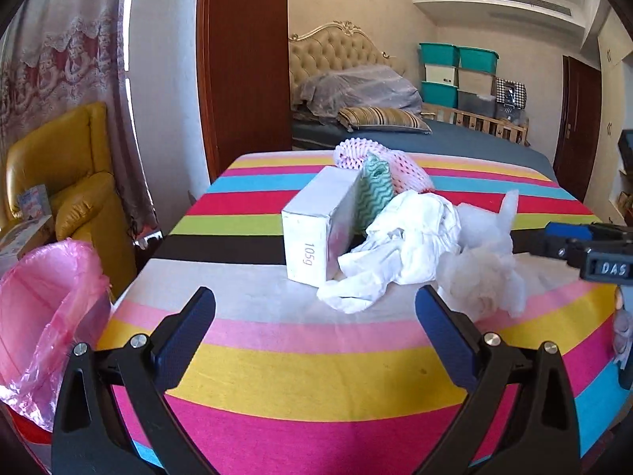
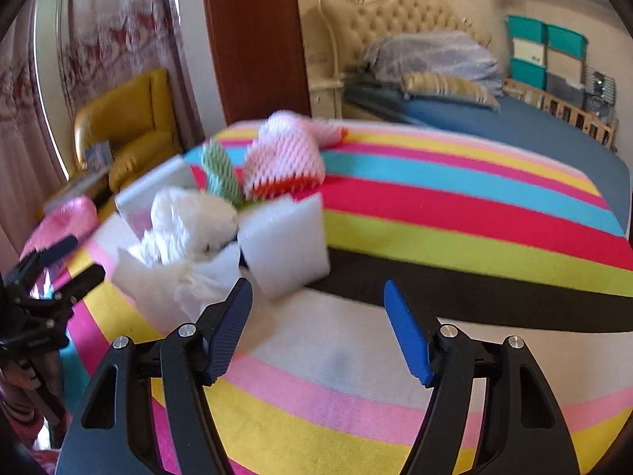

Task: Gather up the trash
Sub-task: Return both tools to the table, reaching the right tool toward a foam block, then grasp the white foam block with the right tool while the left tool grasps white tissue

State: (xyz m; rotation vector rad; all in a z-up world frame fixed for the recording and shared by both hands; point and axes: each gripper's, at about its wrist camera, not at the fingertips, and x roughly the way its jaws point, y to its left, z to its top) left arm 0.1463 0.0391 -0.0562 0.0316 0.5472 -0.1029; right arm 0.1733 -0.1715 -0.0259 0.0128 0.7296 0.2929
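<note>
While both grippers hover over the striped cloth (image 1: 316,372), neither holds anything. The left gripper (image 1: 315,312) has its jaws wide, with bare cloth between the blue pads. Just ahead of it, a little to the right, lies crumpled white paper (image 1: 399,245), creased and limp, one corner reaching toward the gap between the fingers. Touching the paper's left side stands a white box (image 1: 316,229), printed "105g" on the near end. Behind the box leans a green wavy-patterned piece (image 1: 376,188), and beyond that a pink foam net (image 1: 407,174). Right of the paper sits a translucent white foam wrap (image 1: 482,261). Far to the left, below table level, hangs a bin (image 1: 43,312) lined with a pink bag.

The right gripper (image 2: 316,301) has its jaws moderately apart, also over bare cloth. Ahead and to its left the pile is blurred: a white foam block (image 2: 285,245) is nearest, just off the left fingertip, with the paper behind it.
</note>
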